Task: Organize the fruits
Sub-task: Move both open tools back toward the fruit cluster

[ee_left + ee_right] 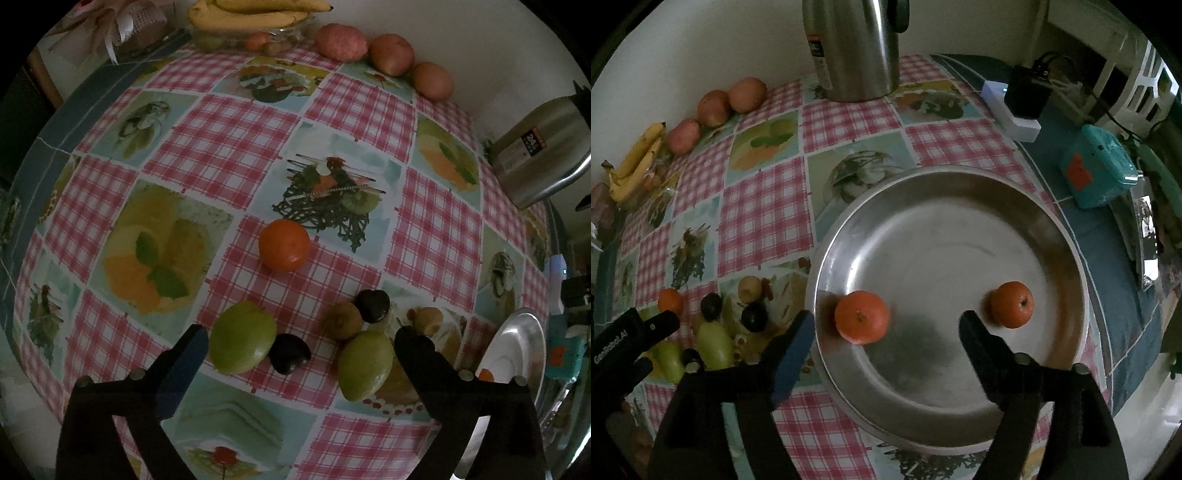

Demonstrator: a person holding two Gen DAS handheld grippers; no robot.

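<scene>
Here the left gripper [299, 339], wide open and empty, should straddle one green fruit [242, 343] squarely, avoiding the plum [289, 353] touching it.

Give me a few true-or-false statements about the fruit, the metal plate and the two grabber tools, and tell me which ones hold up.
1. Two oranges lie on the metal plate. True: one orange sits to the left, the other orange to the right.
2. The right gripper is clamped on an orange. False: it is open and holds nothing.
3. A third orange sits on the tablecloth. True.
4. The left gripper grips a green fruit. False: it is open, and the green fruit lies loose on the cloth.
5. The bananas lie on the metal plate. False: they are at the table's far edge.
</scene>
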